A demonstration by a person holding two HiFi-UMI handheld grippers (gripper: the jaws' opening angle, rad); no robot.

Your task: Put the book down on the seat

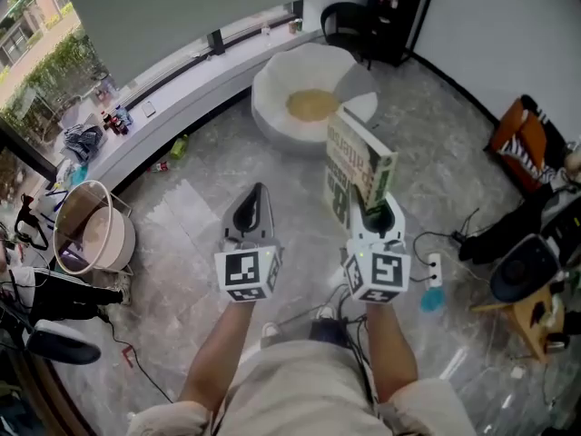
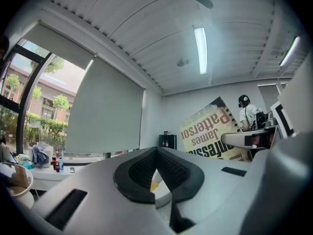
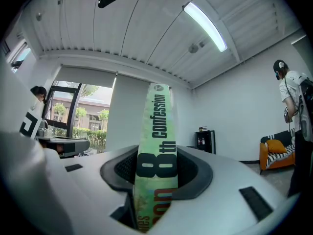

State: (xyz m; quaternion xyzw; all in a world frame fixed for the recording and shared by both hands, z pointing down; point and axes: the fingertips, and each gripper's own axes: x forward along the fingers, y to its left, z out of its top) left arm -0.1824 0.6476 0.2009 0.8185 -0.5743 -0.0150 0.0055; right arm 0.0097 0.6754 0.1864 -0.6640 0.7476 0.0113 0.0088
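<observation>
My right gripper is shut on a green and white paperback book and holds it upright above the marble floor. In the right gripper view the book's spine stands clamped between the two dark pads. The book's cover also shows in the left gripper view. The seat, a white beanbag with a yellow patch in its hollow, lies on the floor just beyond the book. My left gripper hovers beside the right one, shut, with nothing in it.
A black chair and a black cabinet stand behind the beanbag. An orange sofa with a striped cushion is at the right. A round bin sits at the left, a power strip with cables near my feet. A person stands at the right.
</observation>
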